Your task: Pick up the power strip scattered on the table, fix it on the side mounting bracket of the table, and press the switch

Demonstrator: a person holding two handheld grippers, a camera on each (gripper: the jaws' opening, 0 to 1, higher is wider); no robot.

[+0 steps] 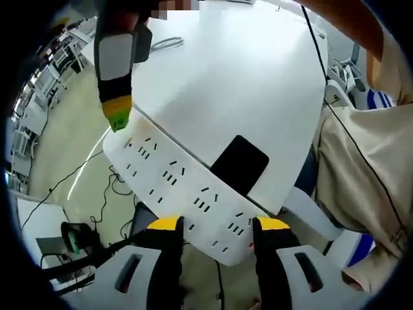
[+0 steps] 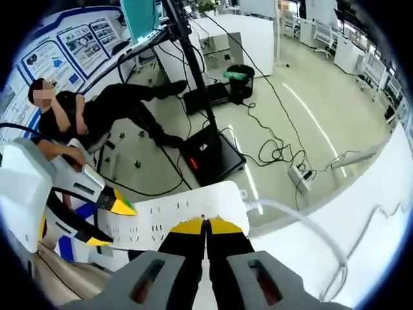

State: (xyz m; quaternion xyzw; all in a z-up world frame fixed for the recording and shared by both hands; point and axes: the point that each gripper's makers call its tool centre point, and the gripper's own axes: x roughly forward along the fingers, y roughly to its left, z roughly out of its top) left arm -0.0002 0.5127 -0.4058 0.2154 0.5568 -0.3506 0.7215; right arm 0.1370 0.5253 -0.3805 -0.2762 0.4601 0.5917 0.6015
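- Both views are bright and evenly lit, with no hard shadows.
- In the left gripper view the white table (image 1: 245, 71) is close to overexposed, and its surface loses detail toward the upper centre of the frame.
- The power strip (image 1: 187, 194) stays sharp; its sockets read clearly.
- In the right gripper view the glossy floor (image 2: 322, 110) carries long streaks of glare at the right of the frame.
- Fisheye distortion bends straight lines strongly near the edges of both frames.
- Things at the upper left of both frames look soft and smeared.
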